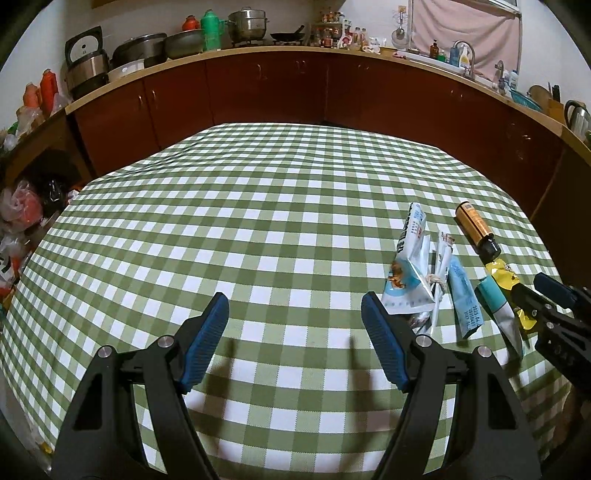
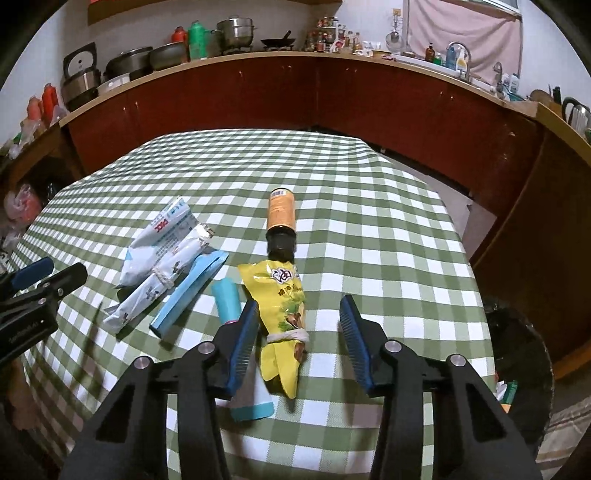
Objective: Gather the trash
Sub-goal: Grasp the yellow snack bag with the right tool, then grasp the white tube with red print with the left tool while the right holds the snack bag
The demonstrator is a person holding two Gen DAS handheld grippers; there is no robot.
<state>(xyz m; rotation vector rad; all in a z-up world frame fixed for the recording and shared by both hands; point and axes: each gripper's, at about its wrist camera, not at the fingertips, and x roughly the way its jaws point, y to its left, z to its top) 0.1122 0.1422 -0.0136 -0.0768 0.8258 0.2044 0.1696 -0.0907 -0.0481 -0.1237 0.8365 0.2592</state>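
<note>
Left gripper (image 1: pixel 295 332): jaws spread wide, nothing between them, above bare tablecloth (image 1: pixel 258 206). Right gripper (image 2: pixel 299 332): jaws partly open, straddling the yellow wrapper (image 2: pixel 284 310); left pad just beside the wrapper's edge, right pad clear of it, so no grip.

Surface: table under green-and-white checked cloth. Beyond it, dark red cabinets (image 2: pixel 258 92) in an L under a pale counter crowded with pots (image 2: pixel 236 31), bottles and a sink tap. Dark bin (image 2: pixel 517 354) at the table's right edge.

Yellow wrapper: flat, tied round with white string, long axis running away from the right gripper, far end touching the cap of a brown bottle (image 2: pixel 281 221), which lies on its side along the same line, base pointing away. Just left: a teal tube (image 2: pixel 229 302), partly hidden by the left finger, then a blue packet (image 2: pixel 192 291) and white wrappers (image 2: pixel 162 251), all slanting up to the right.
</note>
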